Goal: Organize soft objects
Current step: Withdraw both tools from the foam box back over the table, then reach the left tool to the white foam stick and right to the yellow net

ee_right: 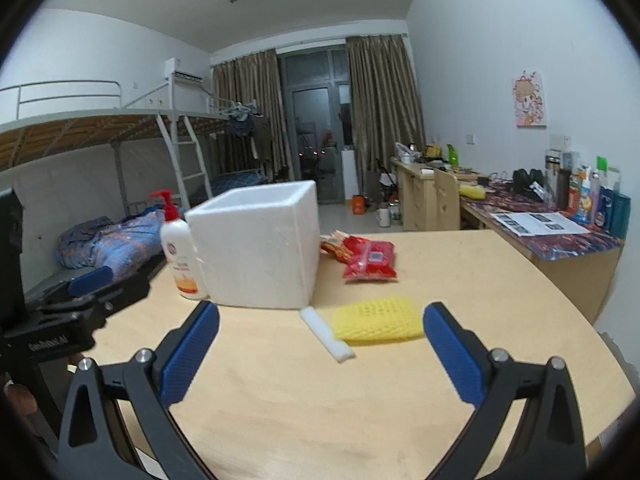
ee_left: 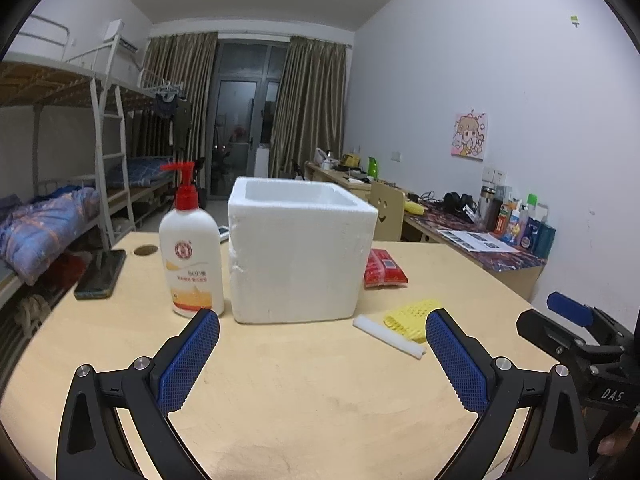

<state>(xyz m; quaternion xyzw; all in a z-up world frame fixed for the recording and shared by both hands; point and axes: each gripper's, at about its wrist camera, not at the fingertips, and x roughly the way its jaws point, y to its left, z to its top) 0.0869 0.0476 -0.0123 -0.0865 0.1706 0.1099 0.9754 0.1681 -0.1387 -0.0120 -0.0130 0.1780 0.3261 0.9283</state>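
A white foam box (ee_left: pixel 300 252) stands open-topped on the wooden table (ee_left: pixel 300 380); it also shows in the right wrist view (ee_right: pixel 256 248). To its right lie a yellow foam net (ee_left: pixel 414 314) (ee_right: pixel 378 320), a white foam strip (ee_left: pixel 390 336) (ee_right: pixel 326 334) and a red wipes pack (ee_left: pixel 384 268) (ee_right: pixel 370 262). My left gripper (ee_left: pixel 322 354) is open and empty, in front of the box. My right gripper (ee_right: pixel 320 350) is open and empty, just before the strip and net.
A white lotion bottle with a red pump (ee_left: pixel 190 248) (ee_right: pixel 180 248) stands left of the box. A dark phone (ee_left: pixel 100 274) lies at the table's left. An orange snack bag (ee_right: pixel 334 242) sits behind the wipes. A cluttered desk (ee_right: pixel 552 228) runs along the right wall; bunk beds stand left.
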